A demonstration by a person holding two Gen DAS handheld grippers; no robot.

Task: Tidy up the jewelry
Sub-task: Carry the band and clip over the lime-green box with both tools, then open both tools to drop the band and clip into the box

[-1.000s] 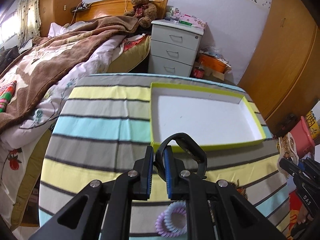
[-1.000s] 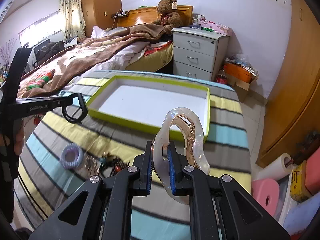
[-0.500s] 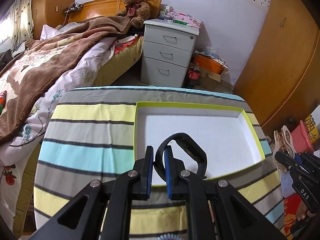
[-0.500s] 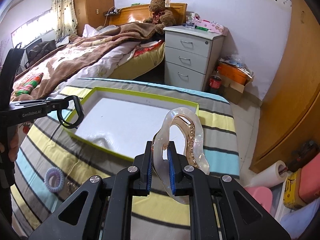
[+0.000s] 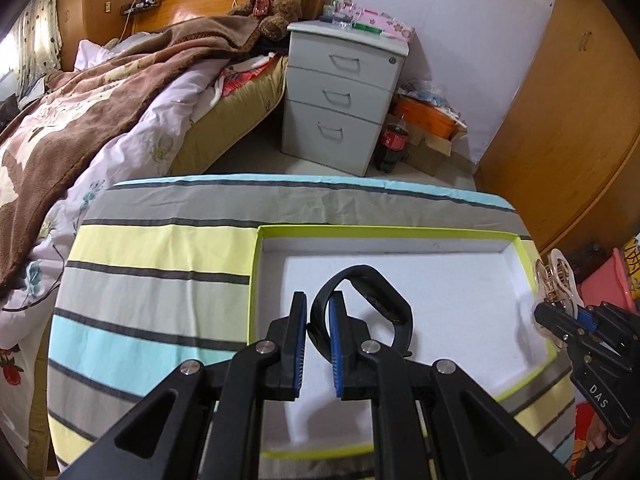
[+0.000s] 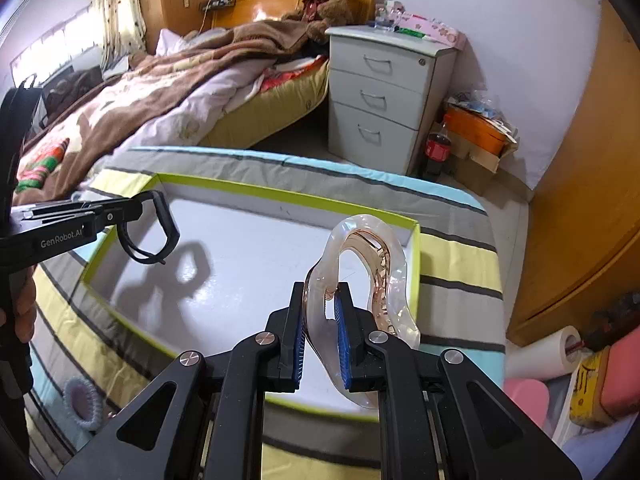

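My left gripper (image 5: 318, 308) is shut on a black wristband (image 5: 372, 300) and holds it above the white inside of the green-rimmed box (image 5: 256, 280). It also shows in the right wrist view (image 6: 132, 212), with the black wristband (image 6: 150, 236) hanging over the box's left part. My right gripper (image 6: 322, 304) is shut on a pearly pink hair claw clip (image 6: 368, 276) over the box's (image 6: 280, 196) right part. In the left wrist view the right gripper (image 5: 556, 316) and the hair claw clip (image 5: 558, 280) are at the box's right rim.
The box lies on a striped cloth (image 5: 152, 280) over a round table. A lilac spiral hair tie (image 6: 82, 402) lies on the cloth near the front left. A bed (image 5: 100, 100), a grey drawer cabinet (image 5: 340, 96) and wooden wardrobes (image 5: 568, 120) stand behind.
Both grippers have moved forward with their items, from in front of the box to above its inside. Both stay shut.
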